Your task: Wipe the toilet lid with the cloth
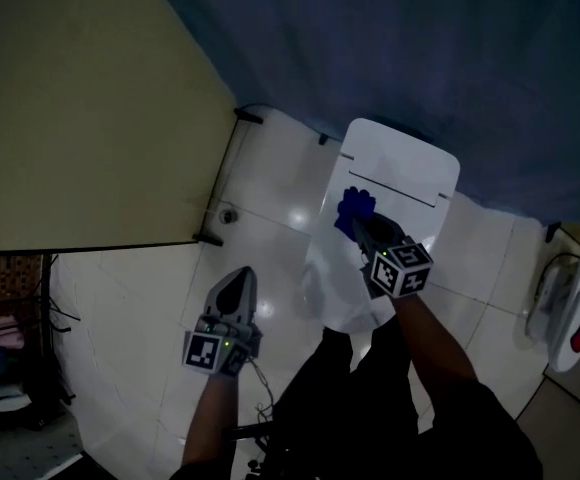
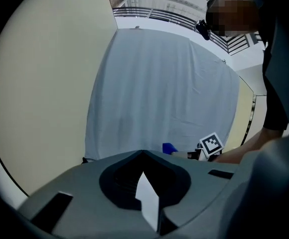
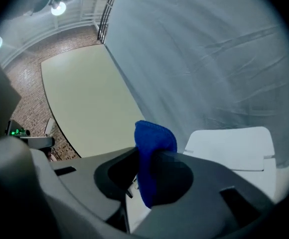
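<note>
The right gripper (image 1: pixel 360 226) (image 3: pixel 149 179) is clamped on a crumpled bright blue cloth (image 1: pixel 355 208) (image 3: pixel 154 143), which bulges out from between its jaws. The cloth sits on the far end of the closed, white, oval toilet lid (image 1: pixel 332 286), just in front of the white rectangular cistern (image 1: pixel 400 163). The left gripper (image 1: pixel 241 277) (image 2: pixel 143 154) has its jaws together on nothing and hangs left of the toilet, well apart from it, above the glossy white tiled floor (image 1: pixel 270 183).
</note>
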### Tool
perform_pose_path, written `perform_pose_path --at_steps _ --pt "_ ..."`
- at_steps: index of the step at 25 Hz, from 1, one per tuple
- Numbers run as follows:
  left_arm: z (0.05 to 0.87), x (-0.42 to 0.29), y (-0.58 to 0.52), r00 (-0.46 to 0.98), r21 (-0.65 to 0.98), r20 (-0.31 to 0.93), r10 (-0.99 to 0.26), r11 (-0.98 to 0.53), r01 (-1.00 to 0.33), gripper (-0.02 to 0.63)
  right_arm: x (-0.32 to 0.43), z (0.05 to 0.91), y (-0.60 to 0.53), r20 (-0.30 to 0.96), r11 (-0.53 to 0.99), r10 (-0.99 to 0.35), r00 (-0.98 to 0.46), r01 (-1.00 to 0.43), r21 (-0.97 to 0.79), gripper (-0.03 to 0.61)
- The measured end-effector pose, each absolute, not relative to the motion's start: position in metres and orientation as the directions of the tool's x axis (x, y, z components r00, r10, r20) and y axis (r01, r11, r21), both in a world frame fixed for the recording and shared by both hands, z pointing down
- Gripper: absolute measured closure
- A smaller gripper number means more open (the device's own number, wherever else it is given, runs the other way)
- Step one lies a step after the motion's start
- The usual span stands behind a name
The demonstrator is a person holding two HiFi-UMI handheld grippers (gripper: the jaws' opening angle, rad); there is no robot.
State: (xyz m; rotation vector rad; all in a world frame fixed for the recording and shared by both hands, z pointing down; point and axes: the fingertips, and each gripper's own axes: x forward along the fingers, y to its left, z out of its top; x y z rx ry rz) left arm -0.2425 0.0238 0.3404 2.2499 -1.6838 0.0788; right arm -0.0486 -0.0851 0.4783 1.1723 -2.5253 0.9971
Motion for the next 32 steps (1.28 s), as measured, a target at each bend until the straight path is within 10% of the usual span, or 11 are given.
perform_pose_path --at_steps 13,32 --pt "0.452 -0.222 -0.011 0.322 0.343 0.392 -0.862 -0.188 -0.921 0.623 -0.117 0.671 -0.181 0.653 0.08 -0.423 -0.628 -0.744 -0.663 0.515" --pt "0.509 -0.152 -0.024 0.464 0.351 0.516 -0.72 -0.317 -0.881 0.621 -0.022 0.734 -0.173 0.832 0.184 -0.329 -0.447 -0.894 -0.408 0.514"
